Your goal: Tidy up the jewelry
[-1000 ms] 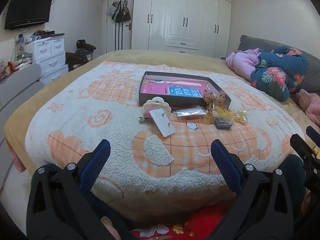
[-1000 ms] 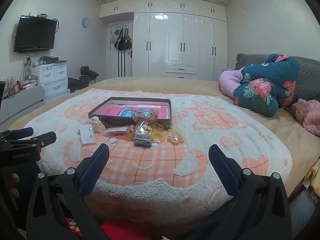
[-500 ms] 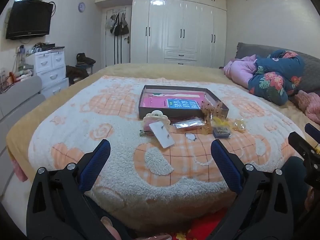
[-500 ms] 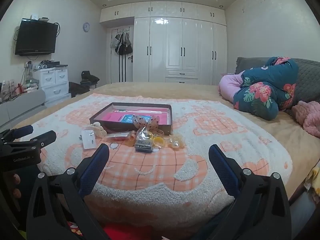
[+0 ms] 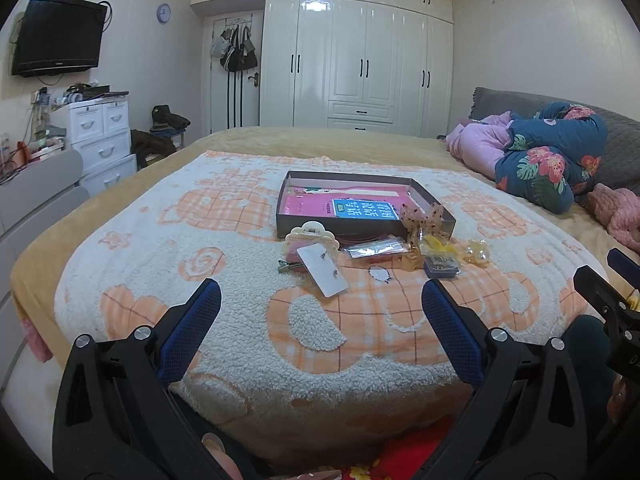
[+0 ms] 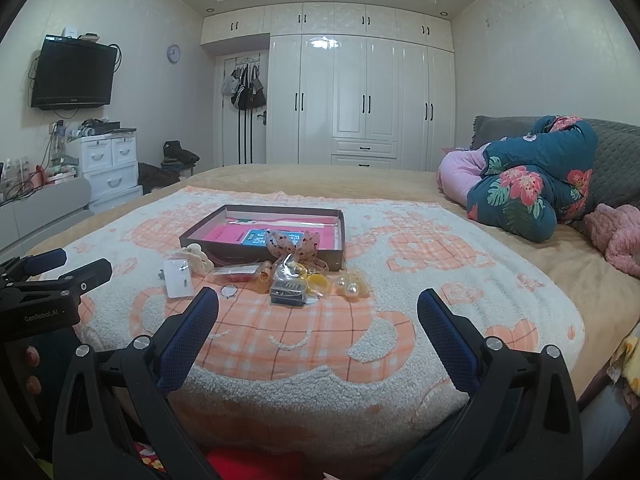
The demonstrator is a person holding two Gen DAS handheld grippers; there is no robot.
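Observation:
A shallow dark box [image 5: 362,205] [image 6: 264,236] with a pink and blue lining lies on the bed's blanket. In front of it sit jewelry pieces: a white earring card [image 5: 322,269] [image 6: 178,279], a cream hair claw [image 5: 312,233] [image 6: 195,258], a dotted bow [image 5: 422,219] [image 6: 294,246], a small dark case [image 5: 440,267] [image 6: 288,294], pearl pieces [image 5: 476,251] [image 6: 352,285] and a clear packet [image 5: 376,247]. My left gripper [image 5: 320,334] is open, held well short of them at the bed's near edge. My right gripper [image 6: 318,332] is open too, empty.
The fleecy orange-and-white blanket [image 5: 224,264] covers the bed's near half. Folded floral and pink bedding [image 5: 548,160] lies at the right. A white wardrobe [image 5: 360,60], a drawer unit [image 5: 100,136] and a wall TV [image 5: 56,36] stand beyond. The left gripper's side [image 6: 52,280] shows in the right wrist view.
Both views have tilted upward and drawn slightly back, so more ceiling and wall show. The items on the bed have not moved; both grippers stay open.

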